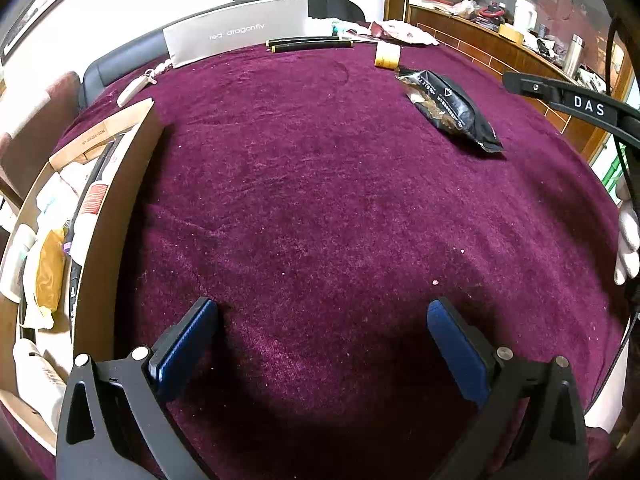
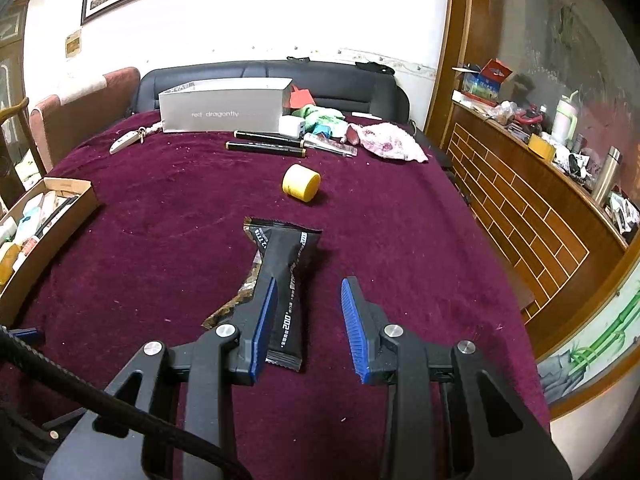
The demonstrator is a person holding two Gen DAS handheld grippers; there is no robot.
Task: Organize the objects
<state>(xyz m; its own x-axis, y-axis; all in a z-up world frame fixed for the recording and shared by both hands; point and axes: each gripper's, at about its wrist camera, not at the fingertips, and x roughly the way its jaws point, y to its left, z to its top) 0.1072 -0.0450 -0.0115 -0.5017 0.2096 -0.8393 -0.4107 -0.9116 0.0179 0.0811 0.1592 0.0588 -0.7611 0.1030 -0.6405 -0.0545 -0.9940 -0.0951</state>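
Note:
A black snack packet (image 2: 289,264) lies flat on the purple tablecloth (image 2: 160,260), its torn end pointing away. My right gripper (image 2: 311,280) hovers over its near half with the jaws partly apart. The left pad (image 2: 266,320) overlaps the packet's left edge, while the right pad (image 2: 354,328) stands clear of it, so nothing is pinched. In the left wrist view the same packet (image 1: 452,108) lies far off at the upper right. My left gripper (image 1: 322,312) is open over bare cloth (image 1: 320,200), next to an open cardboard box (image 1: 120,184) holding several items.
A yellow jar (image 2: 301,182) lies on its side beyond the packet. Two black pens (image 2: 266,145), a grey box (image 2: 224,114), a white key fob (image 2: 124,142) and crumpled cloth (image 2: 390,142) line the far edge. The cardboard box (image 2: 80,200) sits left. A white-gloved hand (image 1: 628,240) shows at right.

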